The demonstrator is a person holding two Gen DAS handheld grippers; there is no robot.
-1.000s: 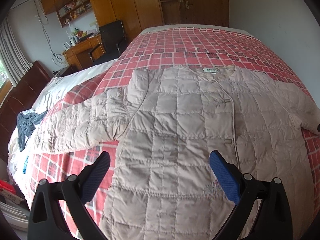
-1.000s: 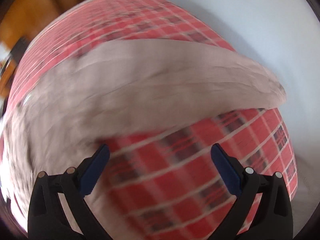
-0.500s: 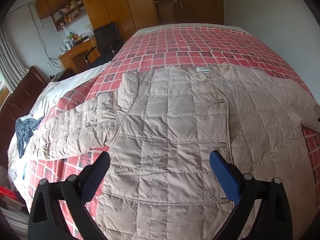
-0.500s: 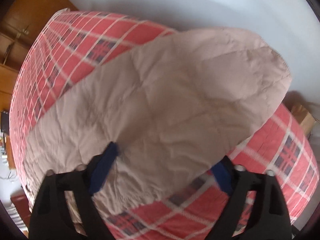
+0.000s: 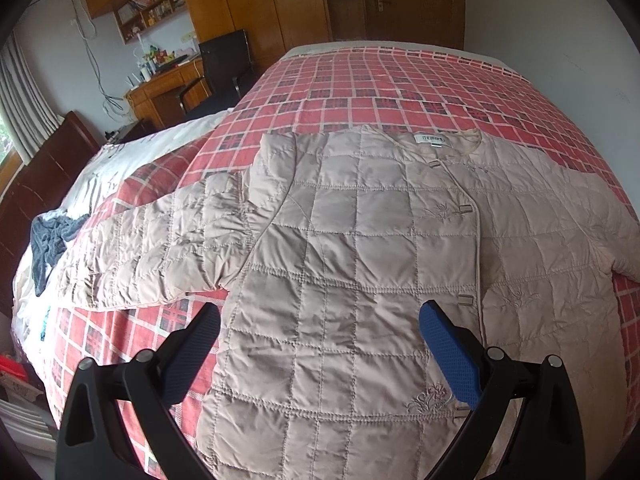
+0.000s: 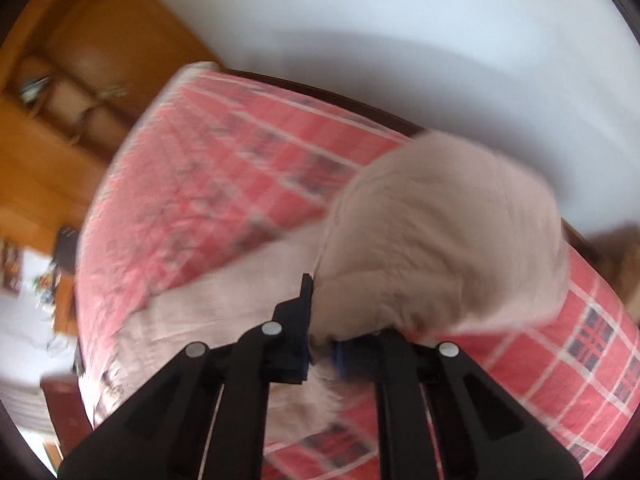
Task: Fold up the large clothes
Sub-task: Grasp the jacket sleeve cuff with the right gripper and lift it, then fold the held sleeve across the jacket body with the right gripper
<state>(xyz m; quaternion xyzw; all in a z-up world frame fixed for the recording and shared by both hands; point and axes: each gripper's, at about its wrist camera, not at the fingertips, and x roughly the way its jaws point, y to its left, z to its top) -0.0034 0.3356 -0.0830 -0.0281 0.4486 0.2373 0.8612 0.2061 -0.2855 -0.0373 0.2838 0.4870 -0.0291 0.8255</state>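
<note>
My right gripper (image 6: 320,354) clamps quilted jacket (image 5: 360,264) sleeve; my left gripper (image 5: 320,344) wide apart, empty, over jacket on bed (image 5: 400,80).

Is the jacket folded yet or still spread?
Still spread. The jacket lies flat on the bed, its front fastened, one sleeve stretched sideways. The right gripper pinches the other sleeve's end; no fold shows yet.

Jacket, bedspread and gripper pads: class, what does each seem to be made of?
Jacket: likely padded synthetic shell with a slight sheen; stitched squares puff up. Bedspread: probably matte woven fabric, red check pattern. Left gripper pads: seemingly blue rubbery material with dotted texture, on black hard arms, probably plastic.
</note>
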